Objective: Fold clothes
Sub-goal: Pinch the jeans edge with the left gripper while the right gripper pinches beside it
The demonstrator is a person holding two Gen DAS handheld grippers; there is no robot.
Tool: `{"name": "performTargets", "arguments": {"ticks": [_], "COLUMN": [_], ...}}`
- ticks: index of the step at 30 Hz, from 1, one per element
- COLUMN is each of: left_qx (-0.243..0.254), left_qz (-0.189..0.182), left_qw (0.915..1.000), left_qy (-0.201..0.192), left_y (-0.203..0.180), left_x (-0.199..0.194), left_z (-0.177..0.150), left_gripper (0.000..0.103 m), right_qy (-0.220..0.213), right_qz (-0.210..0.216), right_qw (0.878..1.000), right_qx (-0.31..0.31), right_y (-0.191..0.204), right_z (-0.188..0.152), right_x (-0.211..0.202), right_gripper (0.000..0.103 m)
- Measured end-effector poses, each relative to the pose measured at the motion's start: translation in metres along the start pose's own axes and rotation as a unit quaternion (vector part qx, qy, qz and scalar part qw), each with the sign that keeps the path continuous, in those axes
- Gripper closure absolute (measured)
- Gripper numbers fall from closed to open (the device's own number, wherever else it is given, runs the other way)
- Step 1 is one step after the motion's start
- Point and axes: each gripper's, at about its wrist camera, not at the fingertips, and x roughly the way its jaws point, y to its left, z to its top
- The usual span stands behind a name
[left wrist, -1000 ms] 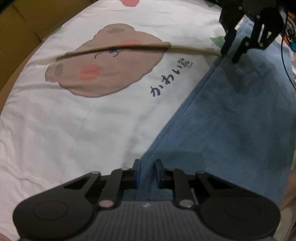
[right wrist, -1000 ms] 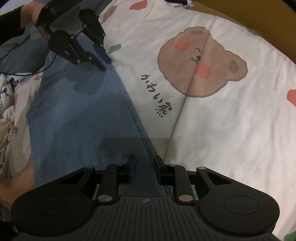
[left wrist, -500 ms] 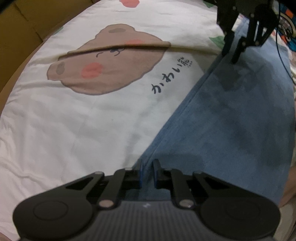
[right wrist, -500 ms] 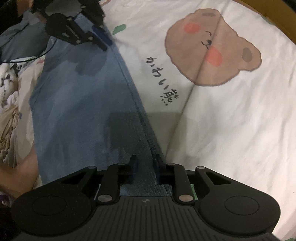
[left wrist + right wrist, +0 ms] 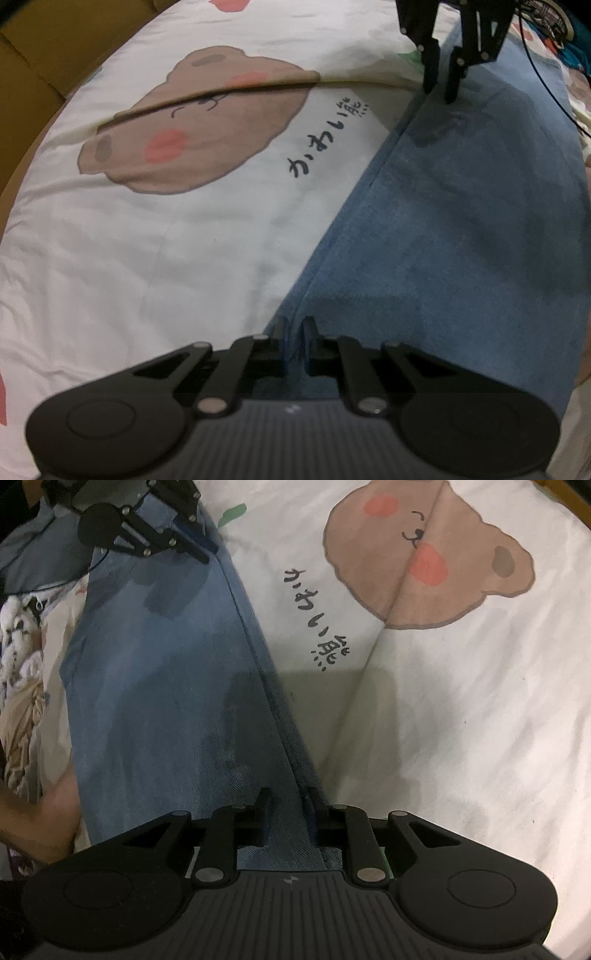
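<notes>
Blue denim garment (image 5: pixel 443 240) on white bear-print sheet (image 5: pixel 147 240).

White bedsheet (image 5: pixel 155 258) carries handwritten Japanese lettering (image 5: pixel 325 144), "かわい熊", printed beside the brown bear face (image 5: pixel 199 125).

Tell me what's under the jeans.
The jeans lie on a white bear-print sheet, which shows along their seam edge. Whatever the denim covers is hidden; nothing else can be made out beneath.

White bear-print bedsheet (image 5: pixel 155 236), mustard-brown surface (image 5: pixel 33 55) beyond, dim light
</notes>
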Motion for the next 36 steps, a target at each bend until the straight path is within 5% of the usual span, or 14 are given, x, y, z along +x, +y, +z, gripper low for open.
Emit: {"name": "performTargets", "arguments": {"ticks": [5, 9, 16, 21, 36], "left_qx": [0.009, -0.001, -0.022, -0.031, -0.045], "left_qz": [0.008, 0.008, 0.026, 0.038, 0.038], "left_qw": [0.9998, 0.9996, 0.9974, 0.9951, 0.9957], "left_qy": [-0.012, -0.026, -0.064, -0.086, -0.071], "left_y": [-0.004, -0.003, -0.008, -0.006, -0.001], "left_x": [-0.003, -0.009, -0.014, -0.012, 0.012], "left_z": [-0.006, -0.014, -0.024, -0.028, -0.028], "left_gripper": [0.099, 0.1, 0.1, 0.1, 0.1], "right_qy": [0.01, -0.001, -0.044, -0.062, -0.064], "right_qz": [-0.029, -0.053, -0.124, -0.135, -0.17], "right_qw": [0.999, 0.998, 0.991, 0.988, 0.981], "right_qx": [-0.031, -0.028, 0.027, 0.046, 0.067], "right_y": [0.013, 0.02, 0.039, 0.042, 0.027], "right_z": [0.004, 0.0, -0.005, -0.007, -0.004], "right_x": [0.006, -0.001, -0.024, -0.034, -0.004], "right_gripper": [0.079, 0.102, 0.103, 0.103, 0.103]}}
